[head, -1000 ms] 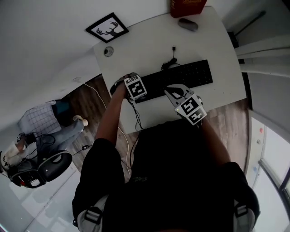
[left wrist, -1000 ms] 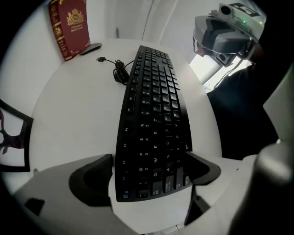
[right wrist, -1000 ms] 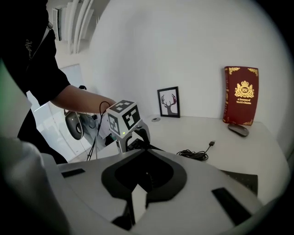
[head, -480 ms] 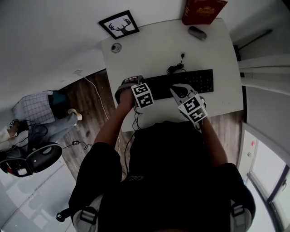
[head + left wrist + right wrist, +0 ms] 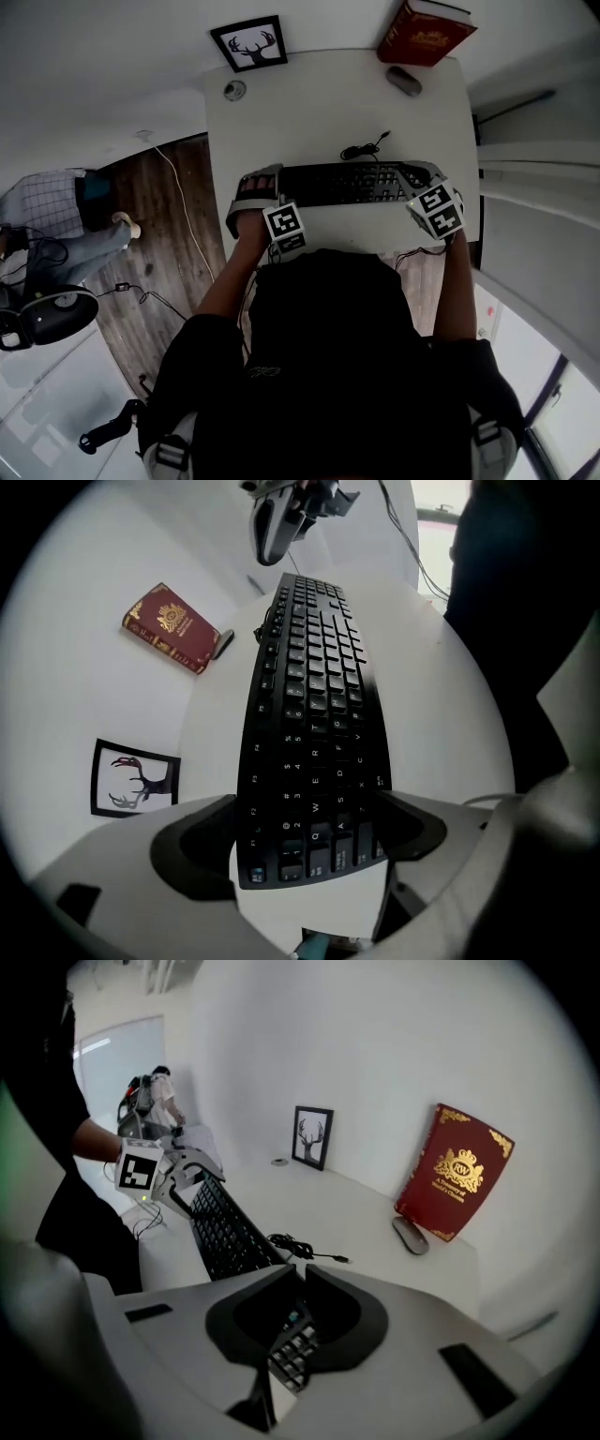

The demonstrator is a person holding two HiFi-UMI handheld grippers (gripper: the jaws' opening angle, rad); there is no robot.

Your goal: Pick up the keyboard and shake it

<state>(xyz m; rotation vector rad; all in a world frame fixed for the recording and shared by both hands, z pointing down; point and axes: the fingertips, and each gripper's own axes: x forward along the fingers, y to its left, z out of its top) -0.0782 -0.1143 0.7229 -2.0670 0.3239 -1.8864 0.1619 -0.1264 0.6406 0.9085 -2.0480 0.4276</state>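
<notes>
— Which step is this?

— The pick-up, half made, I'd say. On the white rectangular worktop (image 5: pixel 328 103) the long black plastic keyboard (image 5: pixel 347 183) lies crosswise. The left tongs (image 5: pixel 309 817) clamp its left end, one jaw on each long edge. In the right gripper view that end looks tilted up.

— And the right tongs (image 5: pixel 302 1274)?

— Tips together, nothing pinched. They sit over the keyboard's right end, with keys showing through the hollow behind the tips.

— What does the next move call for?

— Probably opening them, taking that right end, then lifting level before any shake. The thin black cable (image 5: pixel 366 148) is coiled just beyond the keyboard's far edge with its plug lying loose, so it should trail freely.

— Anything different from a second ago?

— The right tongs were at the keyboard's middle then; now they are at its right end. The left tongs hold the same end as before.
</notes>
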